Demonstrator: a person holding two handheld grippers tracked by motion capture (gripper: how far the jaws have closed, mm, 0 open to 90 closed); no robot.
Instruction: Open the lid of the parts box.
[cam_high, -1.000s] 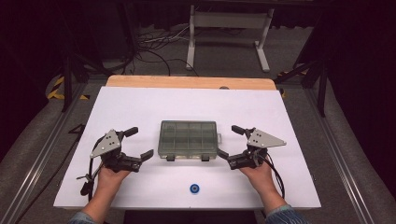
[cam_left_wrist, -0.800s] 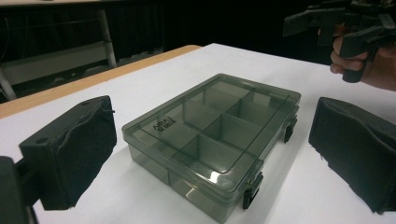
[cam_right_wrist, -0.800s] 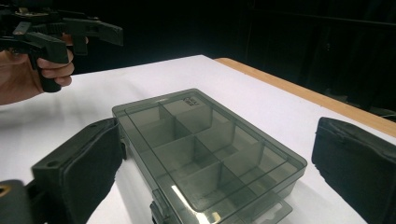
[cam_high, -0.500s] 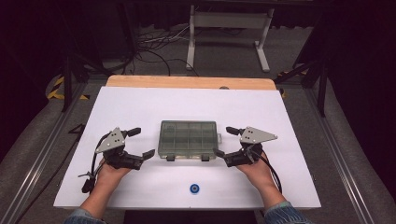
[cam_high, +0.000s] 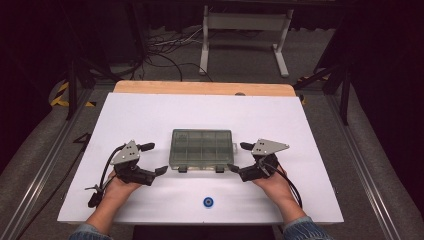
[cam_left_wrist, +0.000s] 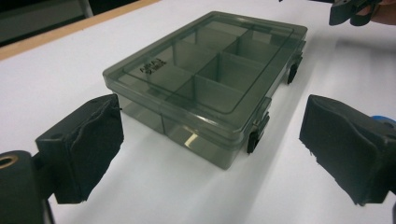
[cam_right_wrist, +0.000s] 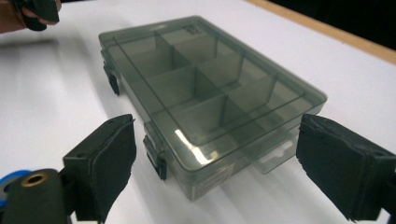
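Smoke-grey translucent plastic compartment box, lid closed and two dark latches on its near edge, is seen lying flat at the middle of the desk. Around it, a dark room is shown: a grey floor strewn with black cables, and a white metal frame stand set beyond the far edge. Yellow-and-black hazard tape is visible on the floor at the left. The white desk is bordered at the back by a strip of pale wood, and most of its surface is bare.

The left gripper is held just beside the box's left end, jaws spread wide with nothing between them; its padded fingers frame the box's near corner in the left gripper view. The right gripper is held likewise at the right end, jaws wide and holding nothing. A small round blue ring lies near the front edge, apart from the box.
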